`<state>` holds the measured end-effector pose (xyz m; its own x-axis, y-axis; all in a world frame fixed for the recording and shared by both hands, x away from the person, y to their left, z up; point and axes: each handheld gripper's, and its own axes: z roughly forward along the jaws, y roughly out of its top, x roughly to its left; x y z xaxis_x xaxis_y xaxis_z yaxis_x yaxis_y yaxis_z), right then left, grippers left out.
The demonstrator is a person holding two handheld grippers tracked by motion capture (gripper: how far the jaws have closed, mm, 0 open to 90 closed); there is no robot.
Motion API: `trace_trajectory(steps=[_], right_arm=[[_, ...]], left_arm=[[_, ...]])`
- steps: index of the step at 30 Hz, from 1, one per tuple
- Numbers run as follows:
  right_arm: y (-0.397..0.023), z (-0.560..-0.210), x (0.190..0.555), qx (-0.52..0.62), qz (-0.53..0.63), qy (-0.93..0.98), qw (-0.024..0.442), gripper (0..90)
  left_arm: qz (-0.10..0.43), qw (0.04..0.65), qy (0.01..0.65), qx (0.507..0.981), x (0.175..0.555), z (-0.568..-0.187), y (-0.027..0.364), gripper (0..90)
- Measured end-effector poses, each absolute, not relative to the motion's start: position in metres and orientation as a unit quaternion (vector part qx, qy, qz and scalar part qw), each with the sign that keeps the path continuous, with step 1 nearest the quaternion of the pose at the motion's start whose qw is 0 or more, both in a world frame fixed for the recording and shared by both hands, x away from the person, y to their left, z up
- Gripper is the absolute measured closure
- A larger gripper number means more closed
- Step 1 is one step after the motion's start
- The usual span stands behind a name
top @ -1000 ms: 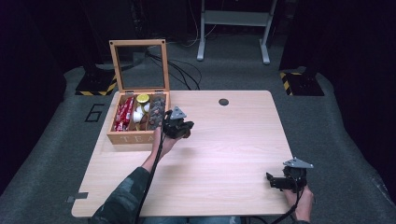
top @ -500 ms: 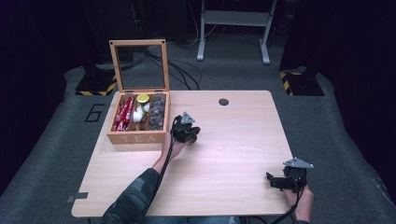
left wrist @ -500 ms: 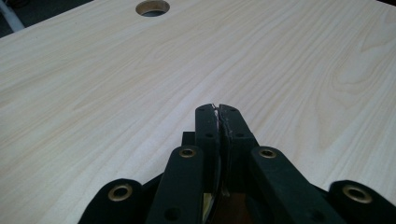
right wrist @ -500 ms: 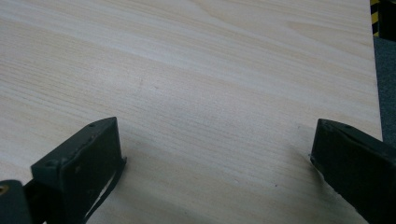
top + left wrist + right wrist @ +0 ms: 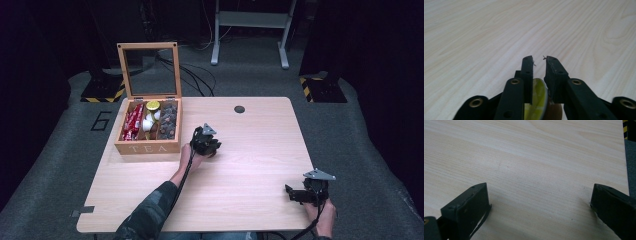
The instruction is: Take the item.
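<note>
Table (image 5: 250, 165) is carrying a wooden tea box (image 5: 148, 146) with its lid standing open at the left rear, and the left gripper (image 5: 206, 142) is hovering just beside it, pinching a small round thing with a yellow-green face (image 5: 537, 98) deep between its nearly closed jaws. The right gripper (image 5: 304, 192) is resting near the front right corner with its jaws spread wide and holding nothing. Probably the person is taking the piece out of the box, so it is better to lower it slowly and flat to the bare wood before loosening the jaws, because a round piece can roll.

Pale wood-grain table (image 5: 250, 165); tan tea box (image 5: 148, 148); black fingers (image 5: 527, 72) w/ yellow-green item (image 5: 537, 100).
</note>
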<state>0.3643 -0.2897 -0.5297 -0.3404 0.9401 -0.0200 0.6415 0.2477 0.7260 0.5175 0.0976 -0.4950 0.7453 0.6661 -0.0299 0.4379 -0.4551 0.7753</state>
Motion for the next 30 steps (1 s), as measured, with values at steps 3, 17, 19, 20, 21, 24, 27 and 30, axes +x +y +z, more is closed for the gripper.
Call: trace_trajectory(steps=[3,17,19,20,21,24,27,30], right_arm=[[-0.29,-0.53,0.364,0.524,0.319,0.754,0.236,1.1],[-0.29,-0.53,0.364,0.525,0.318,0.755,0.233,1.1],[-0.29,-0.53,0.364,0.525,0.318,0.755,0.233,1.1],[-0.29,-0.53,0.364,0.525,0.318,0.754,0.233,1.1],[-0.29,-0.53,0.364,0.525,0.318,0.755,0.233,1.1],[-0.29,-0.53,0.364,0.524,0.317,0.755,0.234,1.1],[-0.29,-0.53,0.365,0.525,0.318,0.754,0.233,1.1],[-0.29,-0.53,0.365,0.526,0.319,0.753,0.233,1.1]], left_arm=[[0.134,0.406,0.324,0.844,0.514,-0.493,0.096,66.7],[0.135,0.429,0.338,0.826,0.5,-0.475,0.108,32.2],[0.136,0.435,0.338,0.824,0.497,-0.471,0.113,27.1],[0.136,0.437,0.338,0.822,0.495,-0.469,0.115,24.9],[0.139,0.436,0.336,0.823,0.492,-0.467,0.118,22.6],[0.139,0.439,0.331,0.824,0.481,-0.46,0.127,16.1],[0.145,0.443,0.32,0.825,0.469,-0.453,0.138,15.1],[0.157,0.44,0.31,0.828,0.455,-0.447,0.149,14.7]])
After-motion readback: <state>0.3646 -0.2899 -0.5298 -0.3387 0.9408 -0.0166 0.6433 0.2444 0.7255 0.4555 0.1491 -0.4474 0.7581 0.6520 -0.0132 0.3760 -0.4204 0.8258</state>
